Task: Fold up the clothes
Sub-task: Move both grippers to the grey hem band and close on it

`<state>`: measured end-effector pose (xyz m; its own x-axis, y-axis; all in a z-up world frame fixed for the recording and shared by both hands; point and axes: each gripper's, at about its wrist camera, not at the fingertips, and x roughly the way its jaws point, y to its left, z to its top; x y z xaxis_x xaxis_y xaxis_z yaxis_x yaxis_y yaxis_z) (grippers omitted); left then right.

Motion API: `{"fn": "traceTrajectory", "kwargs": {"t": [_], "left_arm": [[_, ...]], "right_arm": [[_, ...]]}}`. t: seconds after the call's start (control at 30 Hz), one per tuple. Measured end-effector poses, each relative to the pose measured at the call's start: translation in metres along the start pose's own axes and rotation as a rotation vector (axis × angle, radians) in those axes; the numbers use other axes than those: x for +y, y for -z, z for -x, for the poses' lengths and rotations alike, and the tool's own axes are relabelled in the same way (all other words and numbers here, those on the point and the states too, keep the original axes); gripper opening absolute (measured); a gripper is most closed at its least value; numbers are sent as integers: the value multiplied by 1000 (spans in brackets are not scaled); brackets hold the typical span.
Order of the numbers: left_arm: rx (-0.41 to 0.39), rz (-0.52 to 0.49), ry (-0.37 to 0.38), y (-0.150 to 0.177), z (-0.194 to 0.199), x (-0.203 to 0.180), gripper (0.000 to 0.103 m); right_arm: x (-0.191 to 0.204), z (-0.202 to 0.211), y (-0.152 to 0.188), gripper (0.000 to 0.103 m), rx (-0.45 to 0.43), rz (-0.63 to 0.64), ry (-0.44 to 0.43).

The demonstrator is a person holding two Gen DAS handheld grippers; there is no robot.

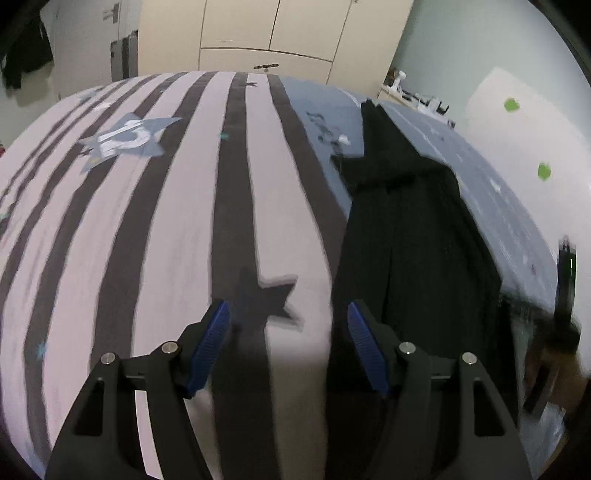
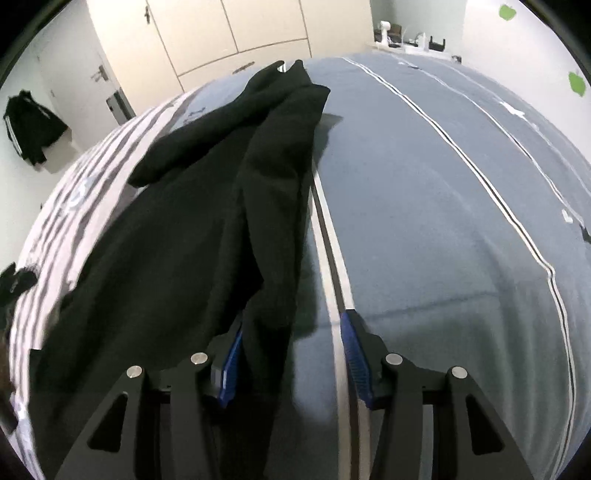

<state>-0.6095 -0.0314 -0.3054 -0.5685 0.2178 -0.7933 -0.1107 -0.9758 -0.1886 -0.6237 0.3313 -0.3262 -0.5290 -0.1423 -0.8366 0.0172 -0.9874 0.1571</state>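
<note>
Bed w/ a striped cover point(image 1: 184, 221) is the work surface; a black garment point(image 2: 177, 236) lies stretched lengthwise across it, right where the pale stripes meet the blue-grey half. One end, toward the wardrobe point(image 1: 273, 33), splits into two narrow parts, prob. sleeves or legs, can't say which since the dark cloth swallows detail. Laid out long and flat like this, it looks ready for a lengthwise fold.

Left gripper point(image 1: 288, 325) hangs over bare stripes just beside the garment's left edge, tongs spread wide w/ nothing between them. Its right pad point(image 1: 365, 350) sits about level w/ the cloth edge, so I judge it's lining up for a grab on that side. The left wrist view is motion-blurred, so contact w/ the edge is uncertain.

Right gripper point(image 2: 291, 347) is at the garment's opposite edge, tongs partly spread. A fold of black cloth drapes between them against the left pad point(image 2: 231, 369), while the right pad point(image 2: 356, 362) stands clear over the blue cover. That's not a pinch, more a loose straddle of the edge.

Both tools flank the near end, which fits taking two corners at once. Fold itself isn't started yet, imo.
</note>
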Motion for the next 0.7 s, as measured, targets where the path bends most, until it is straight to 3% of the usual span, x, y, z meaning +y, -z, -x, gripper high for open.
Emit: {"fn": "traceTrajectory", "kwargs": {"t": [0.1,0.23,0.47,0.7], "left_arm": [[33,33,-29,28,18,10,64],[55,74,-52,70,52,18,64],[135,120,-62,156,119,17,64],[210,114,-8,233,161,-11,64]], "right_arm": [[-12,9,-9,45,-36,-94,27],[-19,35,8,46,-32,-187,-29],[8,84,117,46,111,-77,-78],[30,132,221,46,218,-36,-153]]}}
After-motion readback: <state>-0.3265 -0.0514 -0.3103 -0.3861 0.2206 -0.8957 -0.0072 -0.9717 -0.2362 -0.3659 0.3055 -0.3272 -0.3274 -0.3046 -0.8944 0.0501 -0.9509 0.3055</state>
